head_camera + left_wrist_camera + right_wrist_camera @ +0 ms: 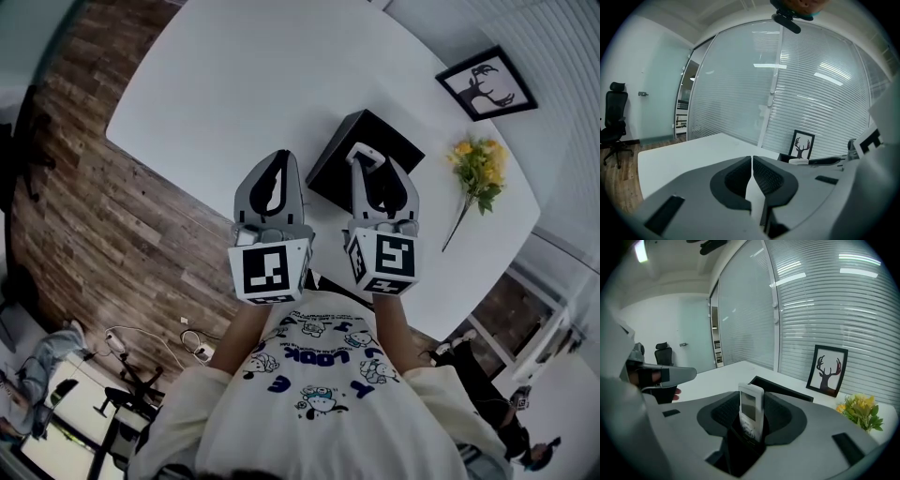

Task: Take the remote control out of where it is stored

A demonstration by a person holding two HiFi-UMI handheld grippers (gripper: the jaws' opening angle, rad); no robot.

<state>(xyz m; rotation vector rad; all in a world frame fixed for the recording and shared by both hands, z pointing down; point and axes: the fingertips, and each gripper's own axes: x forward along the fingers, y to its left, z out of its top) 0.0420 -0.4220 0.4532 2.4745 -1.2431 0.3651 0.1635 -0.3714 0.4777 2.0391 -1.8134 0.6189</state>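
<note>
Right gripper (373, 169) pinches the remote control (751, 411) upright between its pads, lifted out over the black box (783, 390). Left gripper (752, 173) is pressed together and empty. The pads seem to hold only the lower part, so the remote could tilt and slip onto the table (234, 75). Open room lies to the left; flowers (478, 169) and a picture frame (486, 82) stand near the right edge.

- A white table (234, 75) stands on a wood-plank floor (103, 234).
- Glass walls with horizontal blinds (825, 93) enclose the room, and ceiling lights reflect in them.
- A black office chair (614, 122) stands by a pale wall (651, 70).
- A framed deer picture (486, 82) stands near yellow flowers (478, 169).
</note>
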